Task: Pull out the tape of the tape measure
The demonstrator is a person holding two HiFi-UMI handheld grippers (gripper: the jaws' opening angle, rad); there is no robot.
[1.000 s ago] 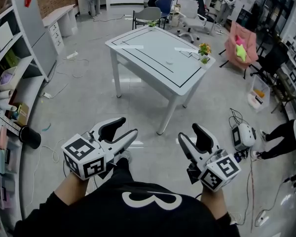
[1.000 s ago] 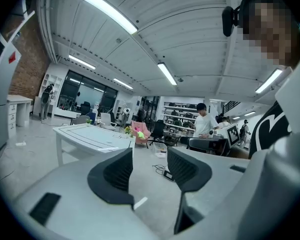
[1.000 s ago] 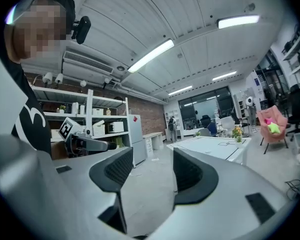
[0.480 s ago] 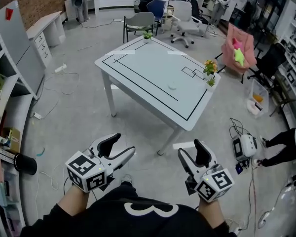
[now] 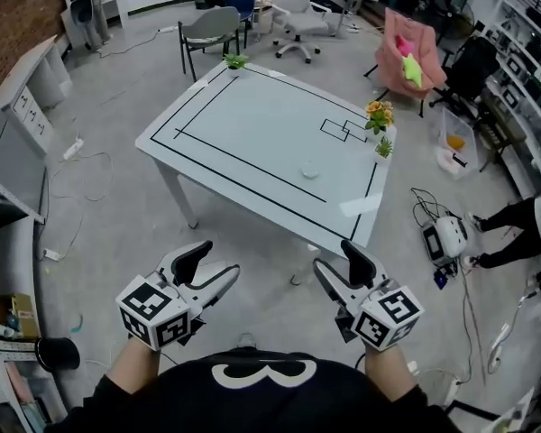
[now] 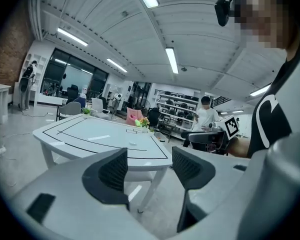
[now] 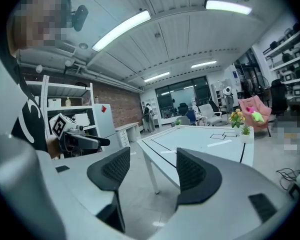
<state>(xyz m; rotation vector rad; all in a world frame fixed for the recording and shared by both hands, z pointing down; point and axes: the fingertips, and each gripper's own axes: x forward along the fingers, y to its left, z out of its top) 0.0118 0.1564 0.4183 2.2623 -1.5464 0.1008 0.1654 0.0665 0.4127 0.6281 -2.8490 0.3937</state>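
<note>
Well, left gripper (image 5: 218,258) and right gripper (image 5: 332,255) jaws just opened, empty — tape measure (image 5: 309,171) small, round, whitish.

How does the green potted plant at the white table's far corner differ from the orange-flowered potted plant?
The green potted plant shows only leaves; the orange-flowered potted plant bears blooms. The green one stands alone; a smaller plant stands beside the flowered one. Both stand on the white table.

A white table (image 5: 252,142) marked with black lines fills the middle of the head view. Orange flowers (image 5: 377,112) stand at its 3 o'clock corner and a small green plant (image 5: 235,61) at its 12 o'clock corner. Beyond it, a grey chair (image 5: 207,30) sits at 11 o'clock and a pink chair (image 5: 404,61) at 1 o'clock.
</note>
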